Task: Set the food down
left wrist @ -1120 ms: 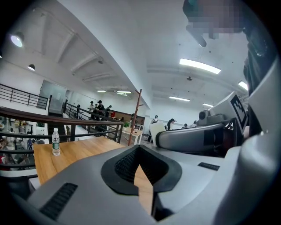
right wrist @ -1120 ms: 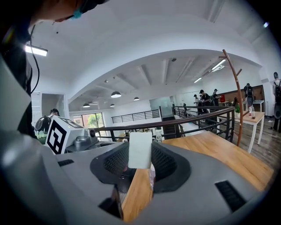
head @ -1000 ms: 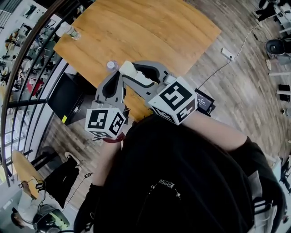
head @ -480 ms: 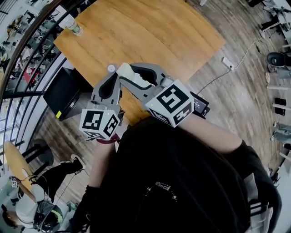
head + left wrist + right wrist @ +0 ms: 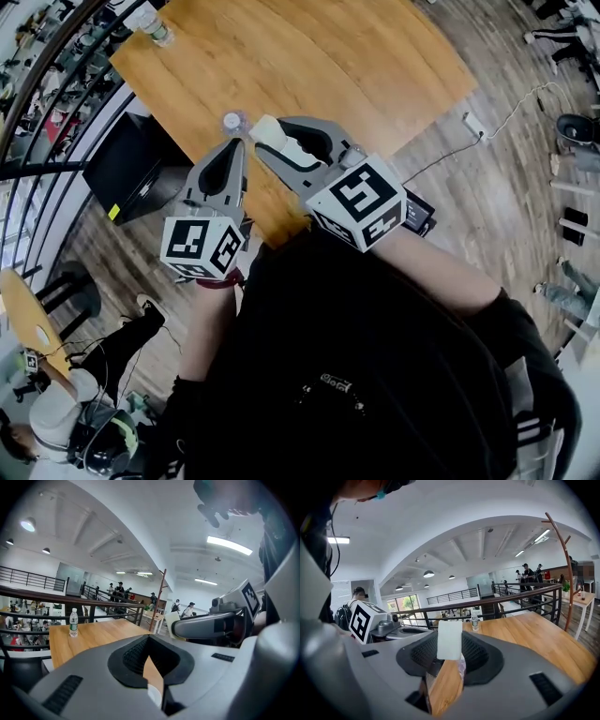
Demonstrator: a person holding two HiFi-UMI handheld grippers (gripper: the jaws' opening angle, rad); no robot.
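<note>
A person (image 5: 375, 375) in a black top is standing at the near edge of a wooden table (image 5: 356, 66), holding both grippers out over its near left part. The right gripper (image 5: 270, 139) is pinching the food (image 5: 450, 640), a pale rectangular block, upright between its pads above the tabletop; whether it is touching the wood is unclear. Just to its left, the left gripper (image 5: 233, 143) is carrying nothing, its fingertips pressed together. A water bottle (image 5: 156, 31) is standing at the table's far left corner, and a small clear round item (image 5: 232, 120) is sitting just beyond the left gripper's tips.
</note>
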